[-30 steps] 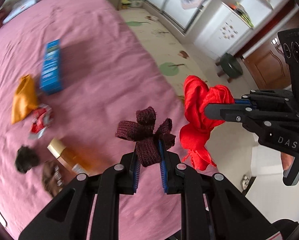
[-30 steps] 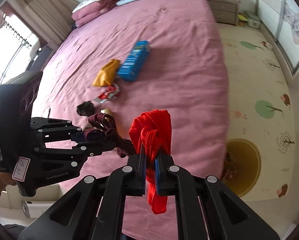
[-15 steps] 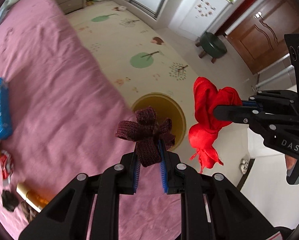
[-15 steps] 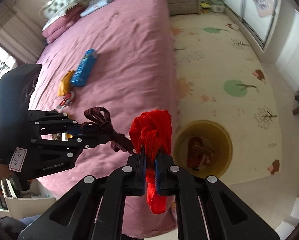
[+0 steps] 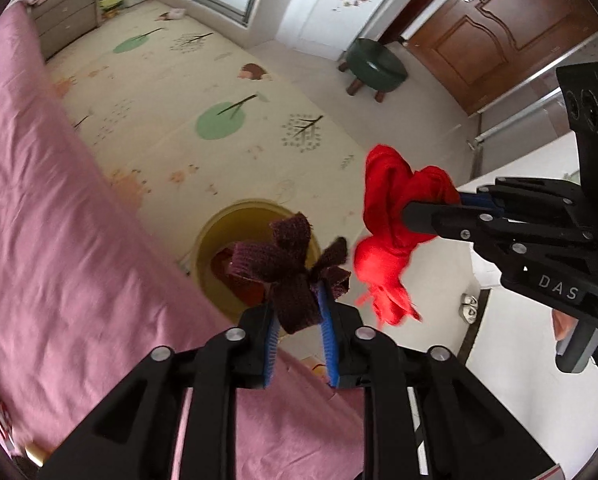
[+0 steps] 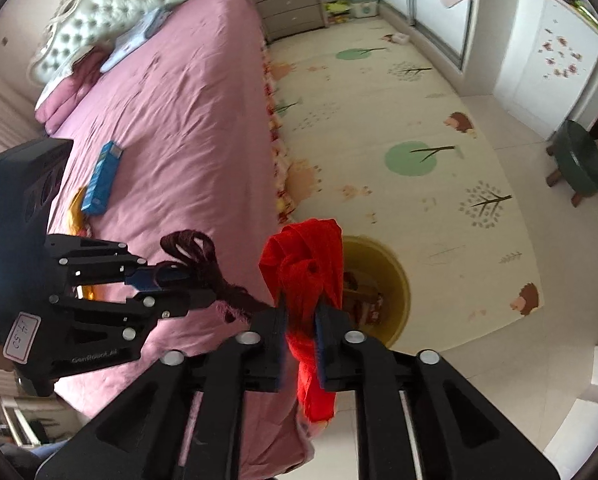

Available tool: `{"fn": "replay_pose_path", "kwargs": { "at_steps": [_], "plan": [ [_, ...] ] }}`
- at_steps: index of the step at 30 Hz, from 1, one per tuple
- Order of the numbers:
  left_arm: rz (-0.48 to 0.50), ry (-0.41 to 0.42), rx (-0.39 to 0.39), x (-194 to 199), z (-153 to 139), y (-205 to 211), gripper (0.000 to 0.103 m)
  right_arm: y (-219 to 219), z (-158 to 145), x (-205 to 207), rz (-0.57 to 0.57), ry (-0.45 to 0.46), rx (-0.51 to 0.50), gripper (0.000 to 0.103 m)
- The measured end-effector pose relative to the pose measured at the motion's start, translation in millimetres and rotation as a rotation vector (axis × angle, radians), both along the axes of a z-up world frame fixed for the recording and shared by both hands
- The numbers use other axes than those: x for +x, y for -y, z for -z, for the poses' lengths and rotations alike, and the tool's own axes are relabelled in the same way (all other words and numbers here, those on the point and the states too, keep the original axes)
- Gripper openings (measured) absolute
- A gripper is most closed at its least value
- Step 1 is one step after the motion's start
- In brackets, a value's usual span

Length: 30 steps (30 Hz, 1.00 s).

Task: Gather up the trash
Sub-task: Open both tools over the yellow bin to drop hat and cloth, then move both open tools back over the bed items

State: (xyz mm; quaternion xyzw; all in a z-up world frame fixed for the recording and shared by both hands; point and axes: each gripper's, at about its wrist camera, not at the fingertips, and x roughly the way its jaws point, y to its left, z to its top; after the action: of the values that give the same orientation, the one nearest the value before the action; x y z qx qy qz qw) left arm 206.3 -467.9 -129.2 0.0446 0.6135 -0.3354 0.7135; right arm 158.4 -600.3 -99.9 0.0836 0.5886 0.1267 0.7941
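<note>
Maroon rag (image 5: 295,268) between left claw (image 5: 297,312) pads

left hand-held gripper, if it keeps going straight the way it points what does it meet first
Probably the yellow bin on the floor: the left hand-held gripper, shut on the maroon knit scrap, points into it, though depth is unclear.

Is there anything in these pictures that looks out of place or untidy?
Yes. A blue box and a yellow wrapper lie loose on the pink bed, odd for a made bed. The yellow bin already holds some trash.

Black tongs (image 5: 297,322), blue pads (image 5: 326,330), silver screws
</note>
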Motion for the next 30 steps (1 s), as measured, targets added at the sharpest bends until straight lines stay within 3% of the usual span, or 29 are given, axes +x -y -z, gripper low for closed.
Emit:
{"fn": "replay_pose_path", "kwargs": {
  "at_steps": [1, 2, 3, 8, 15, 22, 30],
  "plan": [
    [0.008, 0.007, 0.005, 2, 0, 4, 0.050, 6, -2, 0, 0.024, 0.013, 0.000, 0.041],
    [0.011, 0.014, 0.016, 4, 0, 7, 0.079, 11, -4, 2, 0.037, 0.022, -0.003, 0.041],
    [0.009, 0.031, 0.034, 5, 0, 9, 0.083, 15, -5, 3, 0.047, 0.023, -0.011, 0.041],
    [0.041, 0.052, 0.063, 2, 1, 13, 0.082, 23, -4, 4, 0.085, 0.023, -0.007, 0.041],
    [0.029, 0.050, 0.069, -7, -1, 0, 0.081, 7, -8, 6, 0.054, 0.028, 0.010, 0.041],
    [-0.058, 0.059, 0.069, -16, -9, -47, 0.081, -33, -22, 12, -0.020, 0.048, 0.033, 0.040],
    [-0.219, 0.064, 0.094, -26, -13, -128, 0.081, -106, -31, 16, -0.159, 0.057, 0.060, 0.040]
  ]
}}
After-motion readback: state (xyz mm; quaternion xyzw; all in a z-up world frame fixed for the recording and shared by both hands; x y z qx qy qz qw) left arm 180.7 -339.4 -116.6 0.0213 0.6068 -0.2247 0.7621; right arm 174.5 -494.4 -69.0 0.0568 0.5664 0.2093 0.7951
